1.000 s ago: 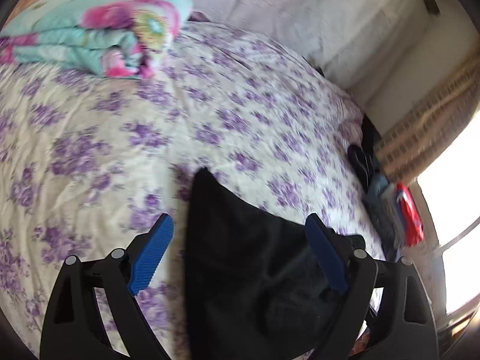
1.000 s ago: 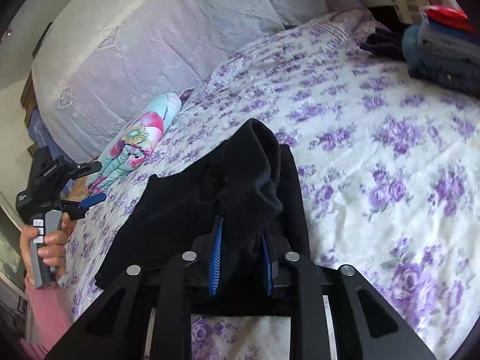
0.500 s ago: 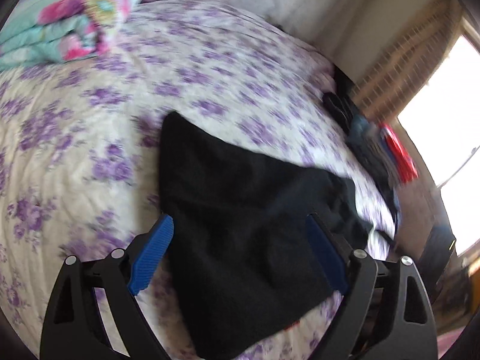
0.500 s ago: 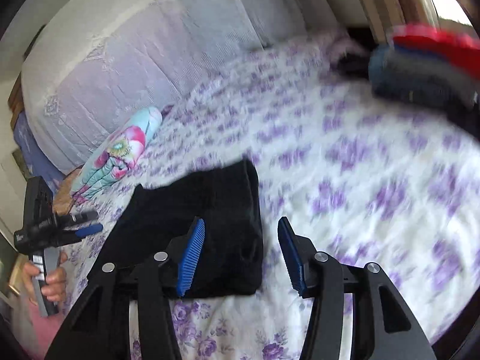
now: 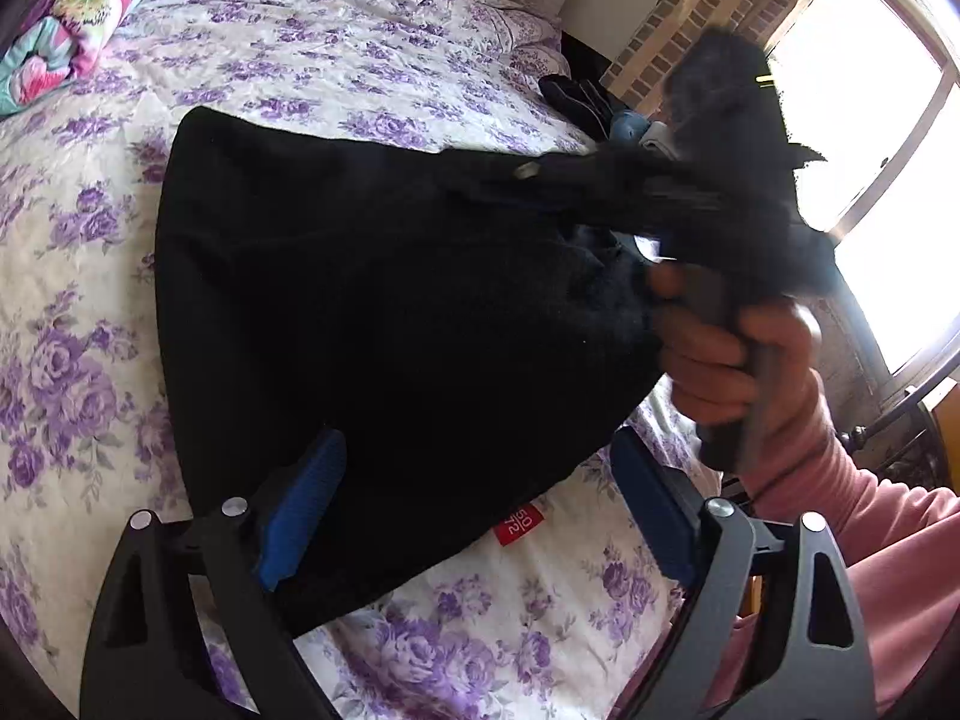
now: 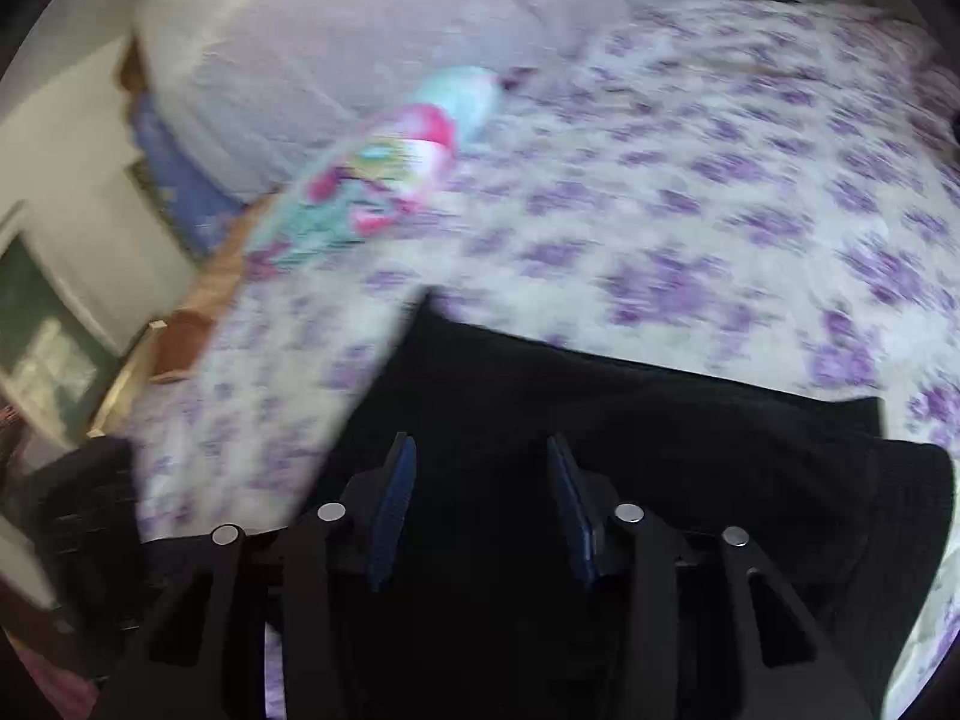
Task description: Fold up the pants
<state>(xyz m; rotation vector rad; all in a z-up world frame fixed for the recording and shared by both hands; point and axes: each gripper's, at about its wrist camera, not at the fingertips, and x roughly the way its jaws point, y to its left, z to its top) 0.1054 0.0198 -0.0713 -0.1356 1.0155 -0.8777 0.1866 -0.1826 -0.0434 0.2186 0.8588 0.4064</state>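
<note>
The black pants [image 5: 372, 300] lie folded on the purple-flowered bedspread [image 5: 336, 42], with a small red tag [image 5: 519, 525] at their near edge. My left gripper [image 5: 480, 498] is open, its blue pads either side of the pants' near edge. The right gripper, held in a hand [image 5: 738, 360], hangs over the pants' right side in the left wrist view. In the blurred right wrist view the right gripper [image 6: 480, 504] is open just above the pants [image 6: 660, 450], nothing between its pads.
A rolled flowered blanket [image 5: 66, 18] lies at the far left of the bed, also in the right wrist view [image 6: 384, 180]. Dark folded clothes [image 5: 576, 99] sit at the bed's far right by a brick wall and window. Pale pillows [image 6: 360, 48] line the headboard.
The right gripper let go of the pants, opened and swung over to their other side. The left gripper moved in closer over the near edge. The pants now lie flat.
</note>
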